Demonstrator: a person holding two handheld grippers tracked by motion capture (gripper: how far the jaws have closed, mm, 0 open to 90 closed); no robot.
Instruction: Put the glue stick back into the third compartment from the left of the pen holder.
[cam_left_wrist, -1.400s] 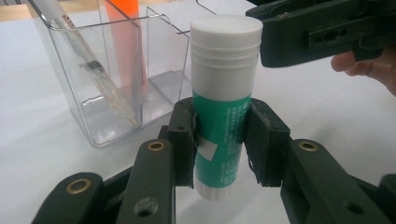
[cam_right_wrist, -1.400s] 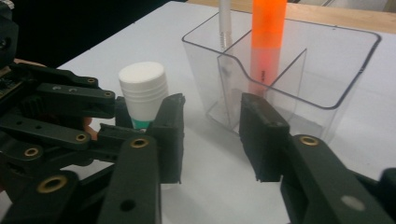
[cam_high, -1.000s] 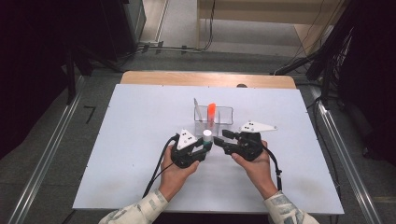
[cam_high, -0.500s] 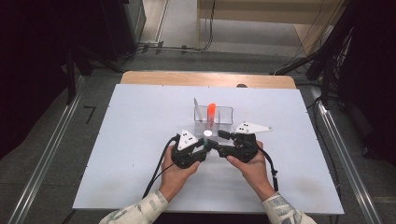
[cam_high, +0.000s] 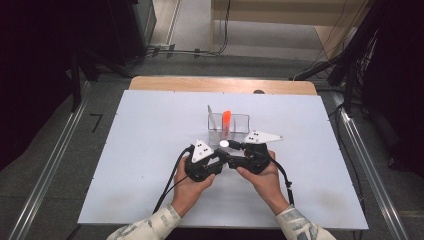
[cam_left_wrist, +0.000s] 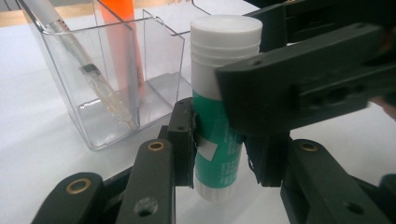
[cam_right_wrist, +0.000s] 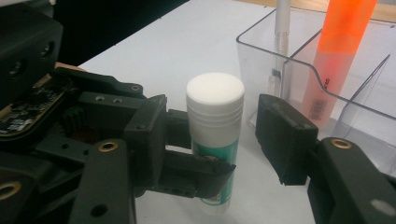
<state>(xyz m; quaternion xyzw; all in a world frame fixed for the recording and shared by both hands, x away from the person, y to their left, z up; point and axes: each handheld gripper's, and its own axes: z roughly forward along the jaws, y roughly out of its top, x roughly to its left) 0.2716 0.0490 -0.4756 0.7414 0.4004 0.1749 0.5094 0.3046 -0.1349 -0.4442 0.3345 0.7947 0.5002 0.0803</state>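
Here left claw grips glue stick; right claw open, just closing, hides label.

Left claw clamped; right claw just closing, unclamped.

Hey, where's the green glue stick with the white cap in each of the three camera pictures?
High view: the green glue stick with the white cap stands at mid-table between the two grippers, its cap a small white dot.
Left gripper view: centre of the picture, upright, clamped between the black jaws.
Right gripper view: centre, upright, with jaws on both sides.
Shared landmark: the clear plastic pen holder with the orange marker, just behind the stick.
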